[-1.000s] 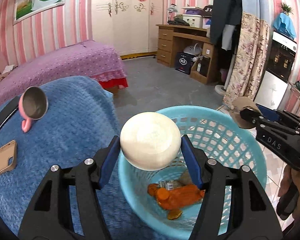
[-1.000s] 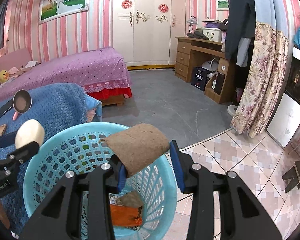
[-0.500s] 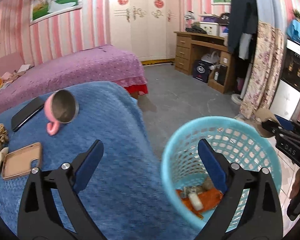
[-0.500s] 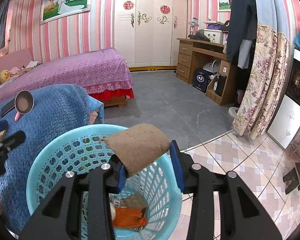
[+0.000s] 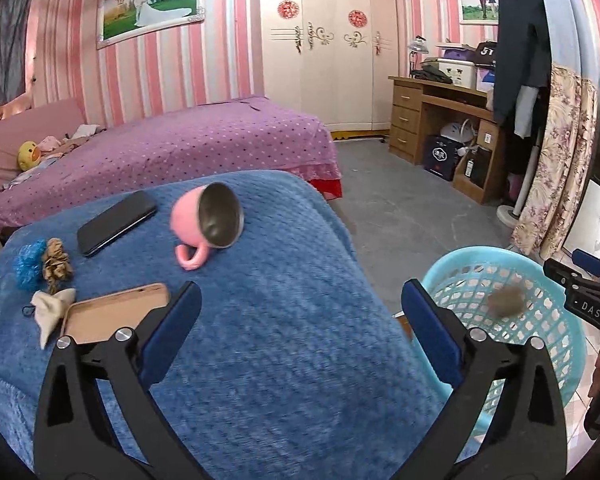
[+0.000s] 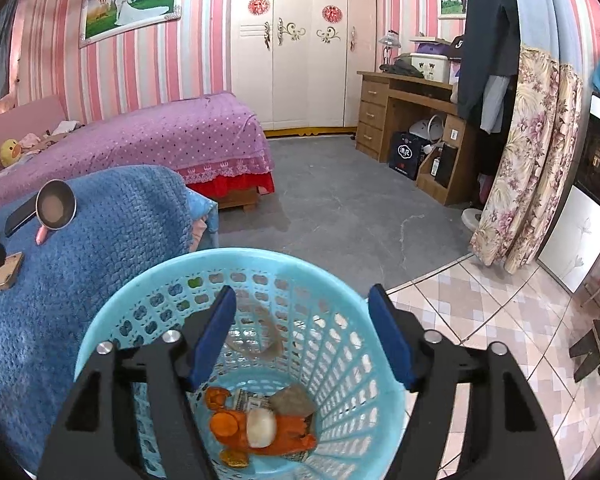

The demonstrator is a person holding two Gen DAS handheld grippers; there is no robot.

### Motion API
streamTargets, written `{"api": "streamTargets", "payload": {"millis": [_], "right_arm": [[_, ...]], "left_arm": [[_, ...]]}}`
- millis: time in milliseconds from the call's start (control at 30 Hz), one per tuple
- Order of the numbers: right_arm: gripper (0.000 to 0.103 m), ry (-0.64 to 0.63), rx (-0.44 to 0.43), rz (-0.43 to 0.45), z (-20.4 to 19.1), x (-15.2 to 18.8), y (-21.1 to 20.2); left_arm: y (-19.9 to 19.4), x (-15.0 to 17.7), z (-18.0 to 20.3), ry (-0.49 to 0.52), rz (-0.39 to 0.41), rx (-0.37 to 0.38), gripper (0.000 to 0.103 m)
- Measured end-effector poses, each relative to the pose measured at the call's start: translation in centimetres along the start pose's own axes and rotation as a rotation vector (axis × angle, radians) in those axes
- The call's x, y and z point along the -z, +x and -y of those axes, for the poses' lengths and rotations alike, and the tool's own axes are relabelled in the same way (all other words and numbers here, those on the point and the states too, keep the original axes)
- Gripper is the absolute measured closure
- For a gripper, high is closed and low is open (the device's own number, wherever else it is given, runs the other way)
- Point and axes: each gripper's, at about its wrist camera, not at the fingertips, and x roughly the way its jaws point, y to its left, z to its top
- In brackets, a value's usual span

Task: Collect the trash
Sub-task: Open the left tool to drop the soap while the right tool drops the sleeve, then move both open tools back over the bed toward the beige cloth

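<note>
Both my claws are spread wide and grasp nothing. My right gripper (image 6: 302, 336) hangs directly over the light-blue laundry-style basket (image 6: 140, 300), with a brown cardboard piece (image 6: 260, 336) loose in the air between its blue pads and the basket's inner wall. My left gripper (image 5: 300, 336) is over the blue knitted blanket (image 5: 280, 360), with the basket (image 5: 556, 292) at about 3 o'clock beside it.

Only the right wrist view looks down to the basket floor: one orange wrapper (image 6: 260, 428) with one whitish round lump (image 6: 261, 421) lying on it, one grey-brown scrap (image 6: 294, 400) at its 1 o'clock, and a printed paper bit just beside them. The left wrist view cannot see that floor; it shows the cardboard only as a blurred brown blob (image 5: 506, 300) inside the rim, and the tip of my right gripper (image 5: 588, 276) at the basket's far edge.

Only the left view shows the blanket's load clearly: one pink mug (image 5: 204, 224) on its side at 11 o'clock, one black phone (image 5: 116, 222), one tan phone case (image 5: 112, 312), one blue scrunchie (image 5: 28, 264), one brown scrunchie (image 5: 56, 264) and one beige cloth piece (image 5: 50, 306).
</note>
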Motion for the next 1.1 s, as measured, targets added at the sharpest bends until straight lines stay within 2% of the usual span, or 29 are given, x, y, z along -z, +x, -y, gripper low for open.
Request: {"api": "streamTargets", "payload": {"millis": [100,300,667,800,1100], "right_arm": [[0.019,0.005,0.003,-0.004,-0.6,0.0,0.1],[0.010,-0.017,0.025,0.007,-2.7,-0.2,0.0],[0.008,0.038,0.029,0.012,-5.3,-1.0,0.4],[0.008,0.032,0.020,0.018,-7.1,-1.3,0.6],[0.008,-0.017,-0.043,0.012,-11.9,-1.2,1.1]], "left_arm": [[-0.4,0.1,-1.3,-0.017,-0.001,-0.010,0.006],[-1.1,0.4,-3.8,-0.034,0.003,-0.041,0.006],[-1.7,0.9,-10.4,-0.069,-0.001,-0.102,0.006],[-1.6,1.5,-13.2,-0.054,0.000,-0.159,0.006],[-1.1,3.3,-18.3,-0.101,-0.043,-0.169,0.006]]}}
